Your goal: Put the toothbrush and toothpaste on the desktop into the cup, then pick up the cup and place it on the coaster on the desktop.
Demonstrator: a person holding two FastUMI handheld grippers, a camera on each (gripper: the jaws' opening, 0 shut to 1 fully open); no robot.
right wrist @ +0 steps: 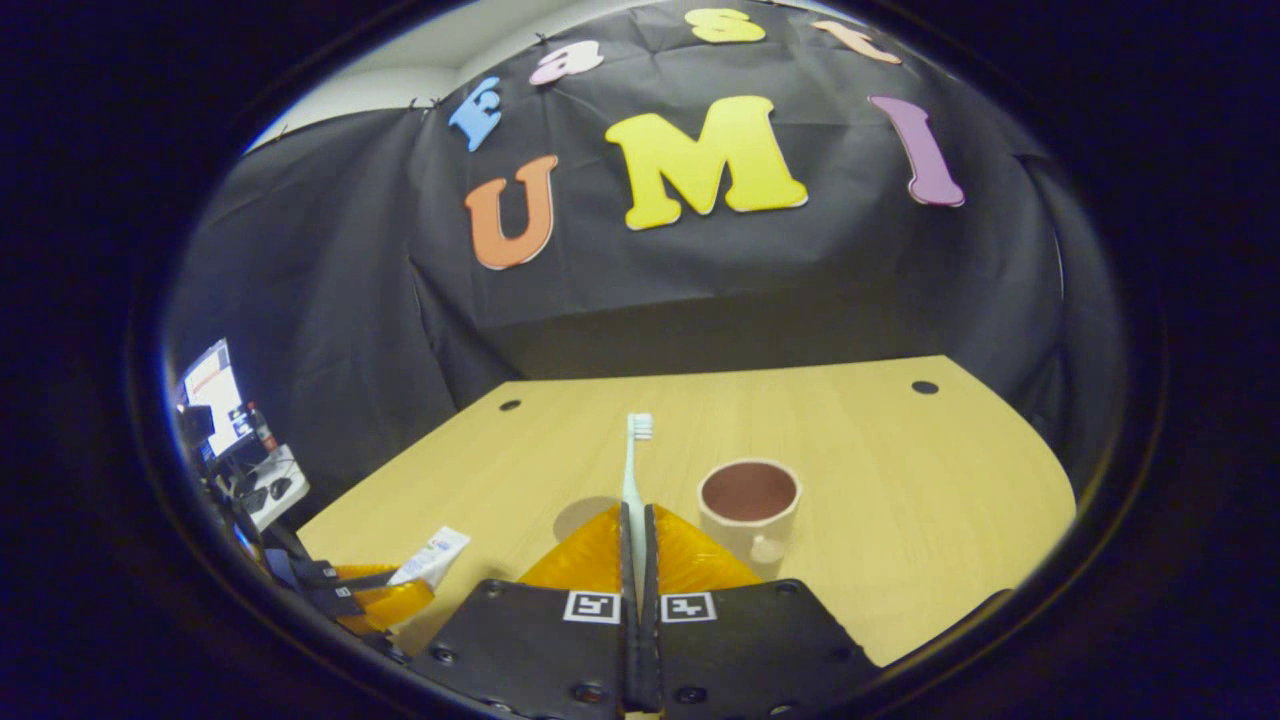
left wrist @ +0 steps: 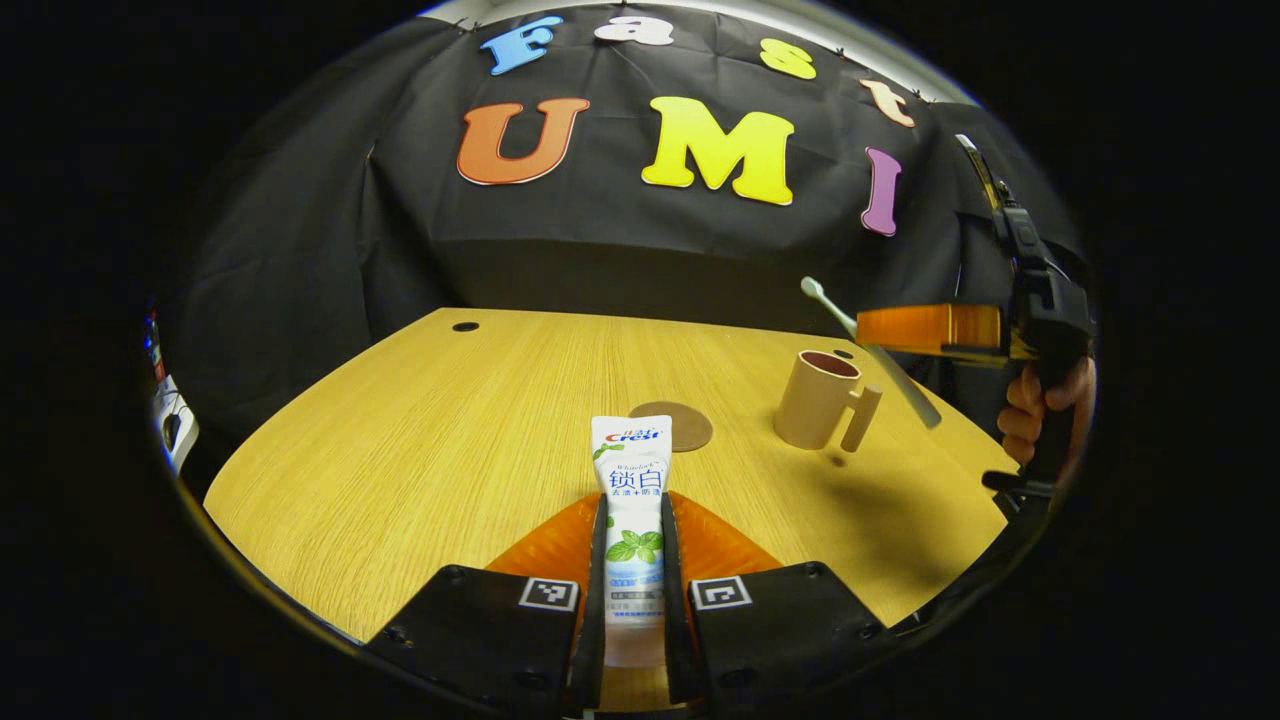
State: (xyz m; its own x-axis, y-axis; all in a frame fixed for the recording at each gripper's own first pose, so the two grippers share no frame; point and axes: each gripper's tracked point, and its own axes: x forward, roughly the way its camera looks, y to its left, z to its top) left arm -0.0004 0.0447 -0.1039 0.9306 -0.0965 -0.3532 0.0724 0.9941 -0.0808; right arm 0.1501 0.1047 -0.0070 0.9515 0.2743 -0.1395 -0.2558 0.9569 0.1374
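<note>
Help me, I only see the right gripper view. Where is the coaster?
Observer: The round brown coaster lies flat on the desktop, just beyond the far end of the toothpaste tube.
Operator: Is the toothpaste really grabbed?
Observer: Yes. The left tongs are shut on it, one finger pressing each side.
Operator: Does the cup have a handle?
Observer: Yes. The cup has a straight, stick-like handle on the side facing away from the coaster.
</note>
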